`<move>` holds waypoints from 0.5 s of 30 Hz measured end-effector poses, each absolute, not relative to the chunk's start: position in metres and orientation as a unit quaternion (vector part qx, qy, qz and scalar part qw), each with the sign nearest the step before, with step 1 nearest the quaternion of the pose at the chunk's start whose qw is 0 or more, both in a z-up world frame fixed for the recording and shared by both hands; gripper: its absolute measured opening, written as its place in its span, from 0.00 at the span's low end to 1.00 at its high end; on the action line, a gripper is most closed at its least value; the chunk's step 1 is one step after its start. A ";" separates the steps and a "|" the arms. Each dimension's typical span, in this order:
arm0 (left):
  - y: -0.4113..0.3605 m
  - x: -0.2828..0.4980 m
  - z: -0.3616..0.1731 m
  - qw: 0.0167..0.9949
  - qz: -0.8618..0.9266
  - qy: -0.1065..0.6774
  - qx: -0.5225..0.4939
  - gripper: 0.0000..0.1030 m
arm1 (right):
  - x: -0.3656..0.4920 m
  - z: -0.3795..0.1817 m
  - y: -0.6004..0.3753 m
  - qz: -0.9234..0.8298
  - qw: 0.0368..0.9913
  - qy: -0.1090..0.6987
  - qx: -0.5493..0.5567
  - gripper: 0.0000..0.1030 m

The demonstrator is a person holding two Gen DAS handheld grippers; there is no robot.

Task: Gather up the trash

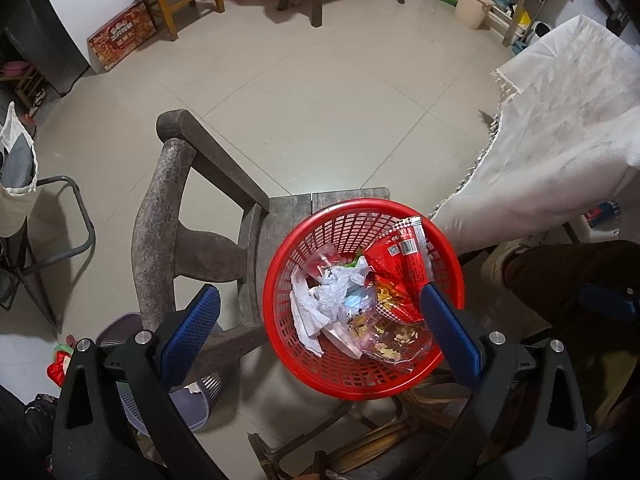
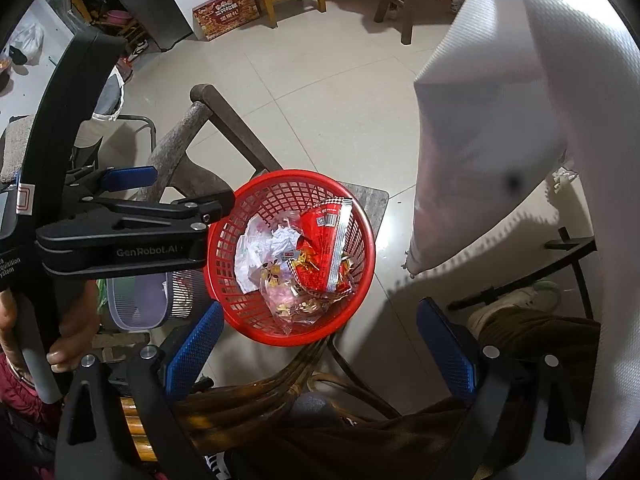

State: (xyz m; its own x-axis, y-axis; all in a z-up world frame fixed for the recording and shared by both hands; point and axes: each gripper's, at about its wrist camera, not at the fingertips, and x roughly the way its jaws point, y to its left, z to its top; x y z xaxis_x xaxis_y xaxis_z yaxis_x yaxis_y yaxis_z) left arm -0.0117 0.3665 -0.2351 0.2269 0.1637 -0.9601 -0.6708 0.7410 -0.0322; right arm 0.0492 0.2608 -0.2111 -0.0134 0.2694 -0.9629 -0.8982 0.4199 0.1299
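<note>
A red plastic basket (image 1: 288,360) stands on the seat of a dark wooden chair (image 1: 168,216). It holds a red snack wrapper (image 1: 400,264), crumpled white paper (image 1: 320,300) and a clear wrapper with gold bits (image 1: 384,340). My left gripper (image 1: 320,328) is open above the basket, fingers (image 1: 192,328) on either side, holding nothing. In the right wrist view the basket (image 2: 224,280) and the red wrapper (image 2: 320,248) show in the middle. My right gripper (image 2: 320,344) is open and empty above the basket's near edge. The left gripper's black body (image 2: 132,236) crosses at the left.
A table with a white fringed cloth (image 1: 560,136) stands to the right. A lilac mesh bin (image 1: 192,400) sits on the floor left of the chair, also in the right wrist view (image 2: 136,304). A bamboo chair (image 2: 256,400) is below. A red carton (image 1: 120,36) and chairs stand far back.
</note>
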 end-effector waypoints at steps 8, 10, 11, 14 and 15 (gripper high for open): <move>0.366 -0.011 -0.236 0.749 0.276 0.559 -0.225 0.93 | 0.050 -0.211 0.260 0.456 0.641 0.547 -0.287 0.92; 0.366 -0.011 -0.236 0.750 0.275 0.559 -0.224 0.93 | 0.050 -0.211 0.260 0.456 0.641 0.547 -0.287 0.92; 0.365 -0.011 -0.236 0.750 0.275 0.559 -0.224 0.93 | 0.050 -0.211 0.260 0.456 0.641 0.548 -0.286 0.92; 0.364 -0.010 -0.237 0.751 0.271 0.561 -0.219 0.93 | 0.050 -0.211 0.259 0.456 0.641 0.548 -0.285 0.92; 0.363 -0.010 -0.237 0.751 0.271 0.562 -0.218 0.93 | 0.050 -0.211 0.259 0.456 0.641 0.548 -0.285 0.92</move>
State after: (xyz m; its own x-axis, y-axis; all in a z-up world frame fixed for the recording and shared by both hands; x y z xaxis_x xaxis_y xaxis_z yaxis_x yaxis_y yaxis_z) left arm -0.0096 0.3631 -0.2373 0.2219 0.1616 -0.9616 -0.6513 0.7585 -0.0228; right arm 0.0503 0.2590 -0.2105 -0.0164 0.2720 -0.9622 -0.8969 0.4212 0.1343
